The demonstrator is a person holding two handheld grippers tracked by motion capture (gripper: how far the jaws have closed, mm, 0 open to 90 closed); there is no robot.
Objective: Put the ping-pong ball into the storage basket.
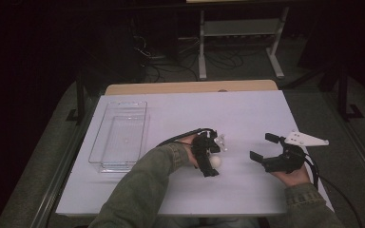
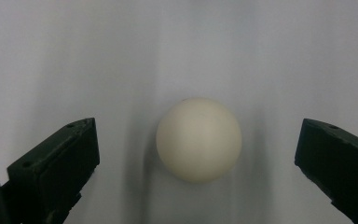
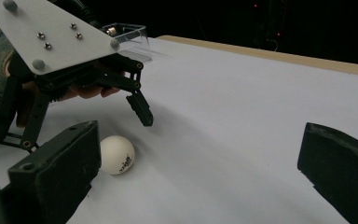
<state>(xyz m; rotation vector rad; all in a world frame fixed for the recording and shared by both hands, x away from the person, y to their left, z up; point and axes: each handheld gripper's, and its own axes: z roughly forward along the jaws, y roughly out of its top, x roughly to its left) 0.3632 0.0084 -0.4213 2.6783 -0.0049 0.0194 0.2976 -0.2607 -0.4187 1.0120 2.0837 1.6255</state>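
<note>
A white ping-pong ball (image 1: 216, 162) rests on the white table sheet near the middle. My left gripper (image 1: 211, 159) hangs over it pointing down, open, with one jaw on each side of the ball (image 2: 198, 139) and not touching it. In the right gripper view the ball (image 3: 116, 154) lies on the sheet under the left gripper (image 3: 121, 126), with small print on its side. My right gripper (image 1: 262, 148) is held at the right of the table, open and empty, pointing left toward the ball.
A clear plastic bin (image 1: 120, 135) stands empty at the left of the table; its corner (image 3: 130, 39) also appears behind the left hand. The wooden table edge (image 1: 190, 87) runs along the back. Cables trail from both grippers.
</note>
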